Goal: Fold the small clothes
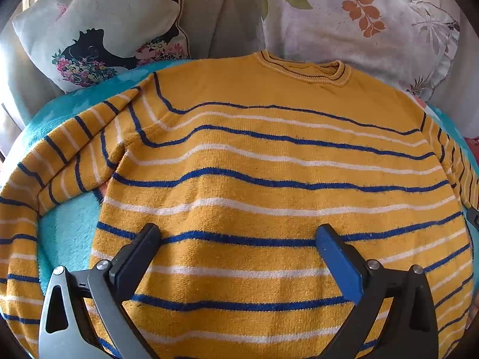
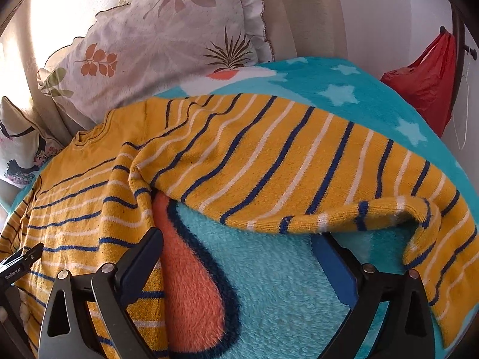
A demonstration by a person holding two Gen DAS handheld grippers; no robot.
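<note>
A small yellow sweater (image 1: 269, 161) with blue and white stripes lies flat on a turquoise fleece blanket (image 1: 66, 233), collar away from me. My left gripper (image 1: 238, 233) is open and empty, hovering over the lower middle of the sweater's body. In the right wrist view the sweater's right sleeve (image 2: 299, 164) stretches out sideways, its lower edge curled up. My right gripper (image 2: 236, 239) is open and empty over the blanket (image 2: 269, 284) between the body (image 2: 89, 209) and the sleeve, its blue right finger (image 2: 332, 263) just under the sleeve's edge. The left gripper's tip (image 2: 21, 261) shows at the far left.
Two patterned pillows (image 1: 98, 27) (image 1: 359, 21) lean at the head of the bed behind the collar. A red plastic bag (image 2: 425, 80) hangs at the far right by a dark post. The left sleeve (image 1: 45, 173) lies bent toward me.
</note>
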